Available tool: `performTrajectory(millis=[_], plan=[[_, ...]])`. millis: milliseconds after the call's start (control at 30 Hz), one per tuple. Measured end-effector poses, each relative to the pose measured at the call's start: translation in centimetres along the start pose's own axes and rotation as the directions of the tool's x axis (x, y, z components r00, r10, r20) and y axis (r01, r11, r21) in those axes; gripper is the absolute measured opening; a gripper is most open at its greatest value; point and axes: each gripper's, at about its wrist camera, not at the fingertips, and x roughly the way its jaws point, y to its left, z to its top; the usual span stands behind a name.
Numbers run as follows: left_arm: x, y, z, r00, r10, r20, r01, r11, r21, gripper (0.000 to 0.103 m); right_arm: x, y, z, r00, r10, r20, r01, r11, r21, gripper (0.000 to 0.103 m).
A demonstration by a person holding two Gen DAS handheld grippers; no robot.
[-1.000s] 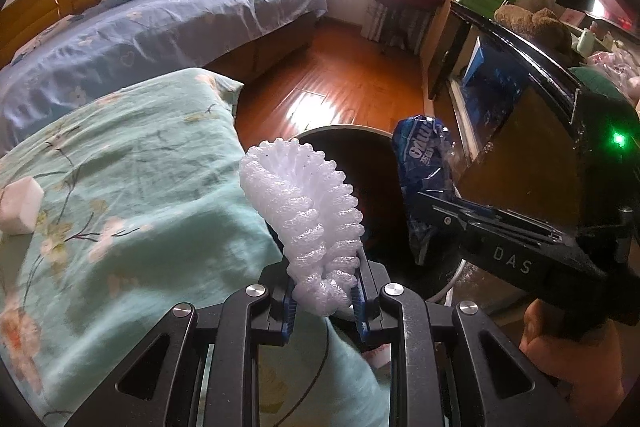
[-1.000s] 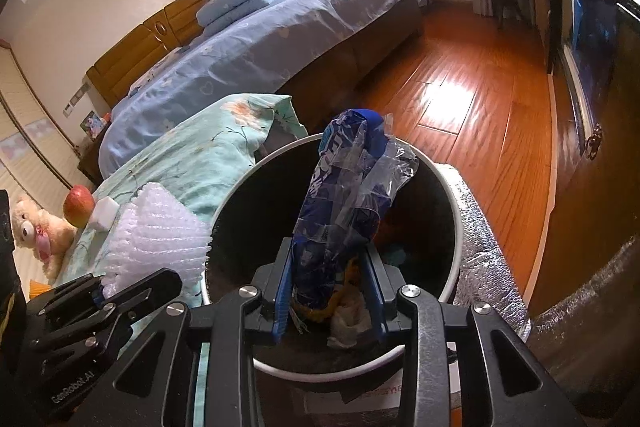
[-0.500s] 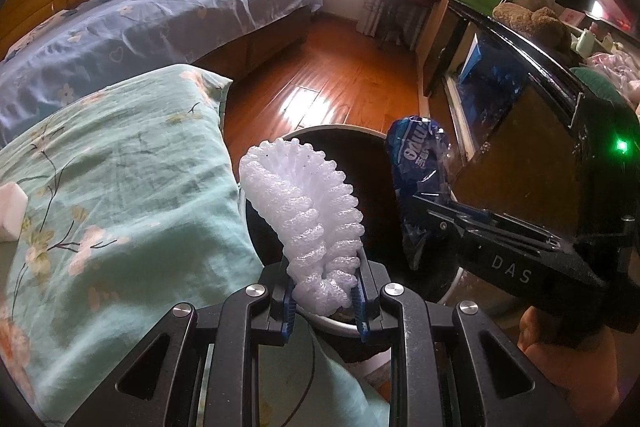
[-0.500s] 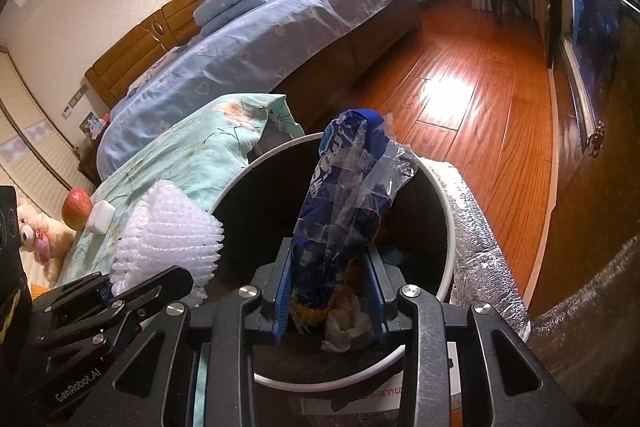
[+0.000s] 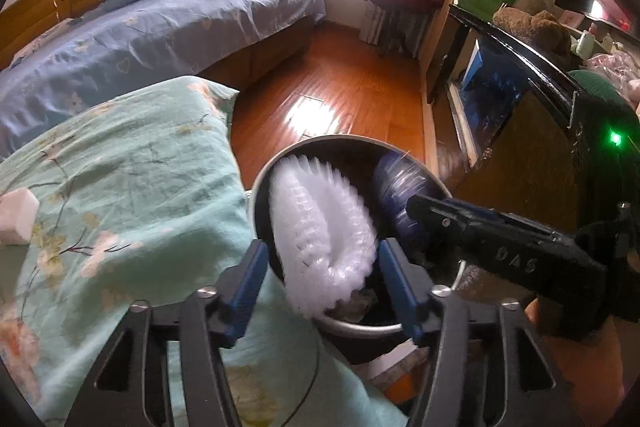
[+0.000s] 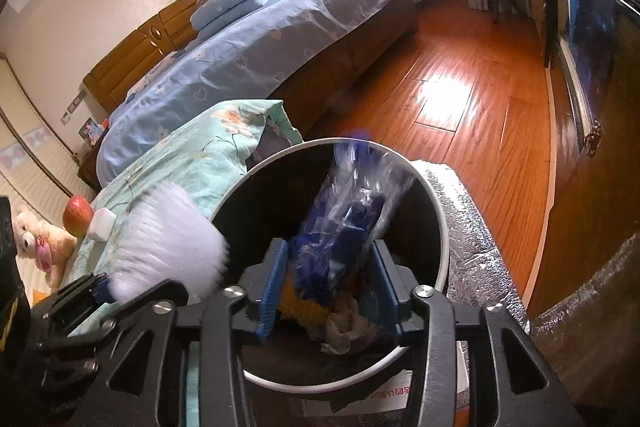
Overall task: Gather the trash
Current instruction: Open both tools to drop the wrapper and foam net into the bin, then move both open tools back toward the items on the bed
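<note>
Both grippers are hanging over the round trash bin (image 5: 352,325), which is standing on the wooden floor (image 5: 352,83) right against the corner of the bed with the green floral cover (image 5: 120,195). The left gripper (image 5: 320,263) has just been opening its jaws: the blue pads are standing clear on either side of the white foam fruit net (image 5: 320,231), which is blurred, no longer pinched, and dropping across the bin's near-left rim. The right gripper (image 6: 330,277) has also just been spreading its fingers, and the blue and clear plastic wrapper (image 6: 348,223) is sitting loosely between them, streaked with motion, its lower end already inside the bin above the crumpled paper (image 6: 344,323) and yellow scrap (image 6: 300,307) lying at the bin's bottom. In the right wrist view the foam net (image 6: 168,239) is showing as a white blur just left of the bin's rim (image 6: 442,227), above the left gripper's body. Further left of the bin, on the green cover, a white block (image 6: 102,223), a red apple (image 6: 76,215) and a small plush bear (image 6: 36,243) are lying together. A silver foil mat (image 6: 472,227) is lying on the floor at the bin's right.
</note>
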Motion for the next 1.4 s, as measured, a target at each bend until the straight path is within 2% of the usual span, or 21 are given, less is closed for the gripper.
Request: performTrajectory(millis=[33,67,400,800,1067,1233,1400], plan=[[-0.1,0.2,-0.2,1.000,0.001,-0.003,-0.001,1.000,-0.005,0.064,-0.1,0.0,0.0,1.000,0.002,0.005,-0.002,1.000,0.004,0.061],[-0.3,0.4,-0.5,1.000,0.000,-0.005,0.000,1.000,-0.013,0.064,-0.2,0.0,0.0,1.000,0.004,0.011,-0.004,1.000,0.008,0.064],[-3.8,3.3,-3.9,0.999,0.037,0.001,-0.036,0.996,-0.080,0.064,-1.4,2.0,-0.9,0.998,0.047,0.038,-0.047,0.999,-0.002,0.070],[-11.5,8.5,-10.1,0.988,0.154,0.022,-0.148,0.973,-0.178,0.064,-1.2,10.1,-4.1,0.982,0.189,0.019,-0.186,0.977,-0.107,0.075],[-17.3,12.2,-14.2,0.965,0.260,0.033,-0.244,0.939,-0.242,0.064,0.0,16.5,-6.8,0.963,0.264,-0.053,-0.269,0.941,-0.207,0.077],[-21.2,14.4,-17.0,0.940,0.340,0.024,-0.321,0.906,-0.277,0.067,0.6,20.1,-8.1,0.952,0.293,-0.094,-0.308,0.912,-0.272,0.078],[-24.7,16.9,-19.6,0.910,0.414,0.003,-0.390,0.861,-0.327,0.067,1.4,22.7,-8.7,0.941,0.312,-0.127,-0.337,0.888,-0.314,0.079]])
